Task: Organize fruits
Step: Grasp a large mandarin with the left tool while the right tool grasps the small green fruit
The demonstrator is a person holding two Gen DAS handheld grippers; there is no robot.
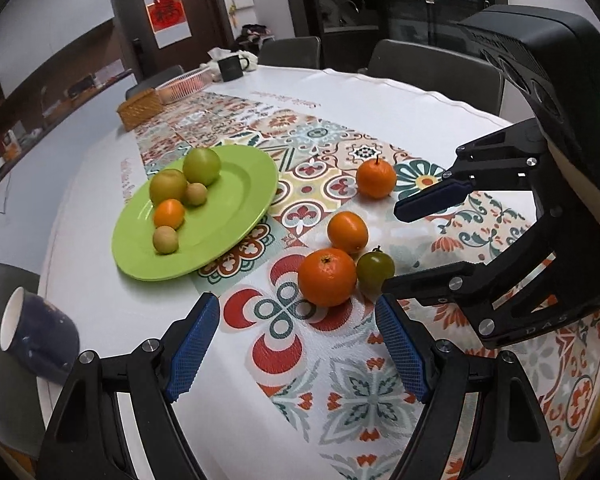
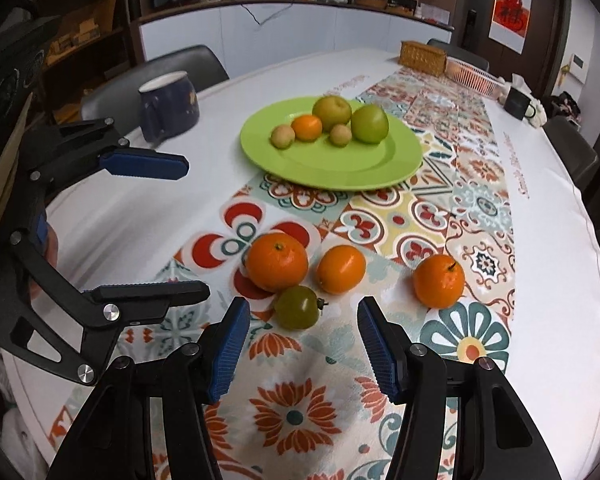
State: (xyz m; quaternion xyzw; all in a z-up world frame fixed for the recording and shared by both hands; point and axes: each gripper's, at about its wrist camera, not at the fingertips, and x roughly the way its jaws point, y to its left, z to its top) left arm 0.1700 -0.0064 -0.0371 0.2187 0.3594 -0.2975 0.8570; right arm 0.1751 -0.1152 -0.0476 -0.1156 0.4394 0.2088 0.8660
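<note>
A green plate (image 1: 236, 200) (image 2: 340, 164) holds two green fruits, a small orange and two little yellowish fruits. On the patterned cloth lie a big orange (image 1: 327, 276) (image 2: 277, 262), an oval orange (image 1: 347, 232) (image 2: 341, 269), a stemmed orange (image 1: 376, 179) (image 2: 439, 281) and a green tomato (image 1: 375, 270) (image 2: 298, 307). My left gripper (image 1: 297, 312) (image 2: 196, 230) is open, just short of the big orange. My right gripper (image 2: 302, 314) (image 1: 392, 249) is open too. The tomato shows between its fingertips, and the pads do not touch it.
A dark blue mug (image 1: 40, 336) (image 2: 168, 108) stands near the table edge beside the plate. At the far end are a wicker box (image 1: 140, 110) (image 2: 422, 58), a pink basket (image 1: 184, 84) (image 2: 474, 76) and a black mug (image 1: 230, 68) (image 2: 518, 104). Chairs ring the table.
</note>
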